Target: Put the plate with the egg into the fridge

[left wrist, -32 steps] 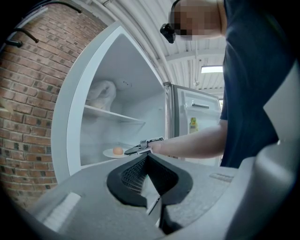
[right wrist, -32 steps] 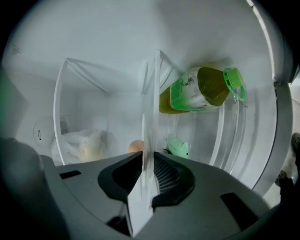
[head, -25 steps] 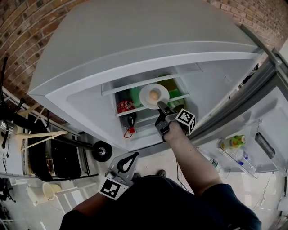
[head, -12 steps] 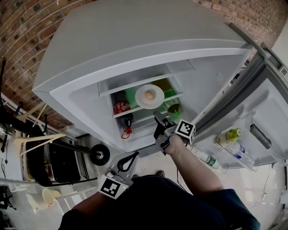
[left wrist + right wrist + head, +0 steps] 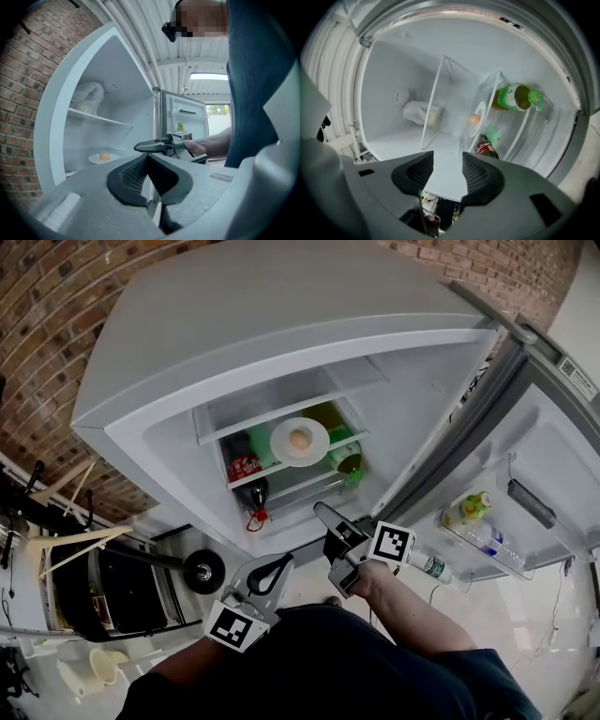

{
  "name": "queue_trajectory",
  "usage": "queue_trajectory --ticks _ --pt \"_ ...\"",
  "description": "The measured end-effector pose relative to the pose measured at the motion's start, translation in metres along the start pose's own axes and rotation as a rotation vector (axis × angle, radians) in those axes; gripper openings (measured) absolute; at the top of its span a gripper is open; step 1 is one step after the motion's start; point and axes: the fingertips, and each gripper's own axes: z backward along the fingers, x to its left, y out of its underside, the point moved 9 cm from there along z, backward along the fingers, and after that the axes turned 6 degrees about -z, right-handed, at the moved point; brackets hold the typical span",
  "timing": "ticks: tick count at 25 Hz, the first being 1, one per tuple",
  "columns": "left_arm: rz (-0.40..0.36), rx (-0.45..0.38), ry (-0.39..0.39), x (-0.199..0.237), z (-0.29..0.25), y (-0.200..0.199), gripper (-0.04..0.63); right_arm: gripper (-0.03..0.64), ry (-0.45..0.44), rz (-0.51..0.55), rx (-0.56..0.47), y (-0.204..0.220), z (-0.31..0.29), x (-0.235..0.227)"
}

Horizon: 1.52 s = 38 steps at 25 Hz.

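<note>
Plate (image 5: 281, 443) with egg (image 5: 299, 439) sits on a shelf inside the open fridge (image 5: 281, 315), clear of both grippers. Right gripper (image 5: 327, 526) is in front of the fridge, at 5 o'clock from the plate in the head view, jaws apart, nothing between them. Left gripper (image 5: 281, 564) is at 8 o'clock from the right one, jaws together, empty. Green bottle (image 5: 347, 461) lies at 4 o'clock of the plate.

Workshop: brick wall (image 5: 56, 306), metal roof (image 5: 140, 28), fridge (image 5: 281, 324)
</note>
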Motion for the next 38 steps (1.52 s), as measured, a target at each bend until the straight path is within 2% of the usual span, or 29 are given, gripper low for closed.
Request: queue_trajectory --ticks 3,7,12,16,19,26,38 --pt "-0.009 -0.005 0.024 -0.003 -0.002 -0.001 -0.003 0.166 -0.013 0.067 0.019 0.012 0.014 0.009" --pt "-0.004 -0.012 0.048 -0.007 -0.004 -0.003 -0.003 0.118 -0.017 0.208 0.063 0.026 0.028 0.019" --pt "-0.013 -0.012 0.076 -0.009 -0.005 -0.007 -0.003 0.029 -0.03 0.45 0.133 0.039 0.04 0.033" --pt "-0.012 -0.012 0.087 -0.011 -0.005 -0.006 -0.003 0.012 -0.043 0.635 0.174 0.053 0.042 0.042" --pt "-0.011 -0.01 0.095 -0.013 -0.006 -0.006 -0.003 0.011 -0.048 0.732 0.193 0.06 0.041 0.047" --pt "-0.011 -0.008 0.098 -0.013 -0.003 -0.008 -0.003 0.009 -0.042 0.834 0.183 0.063 0.045 0.052" --pt "0.006 -0.016 0.093 -0.012 -0.002 -0.009 -0.003 0.009 -0.025 0.908 0.214 0.072 0.044 0.054"
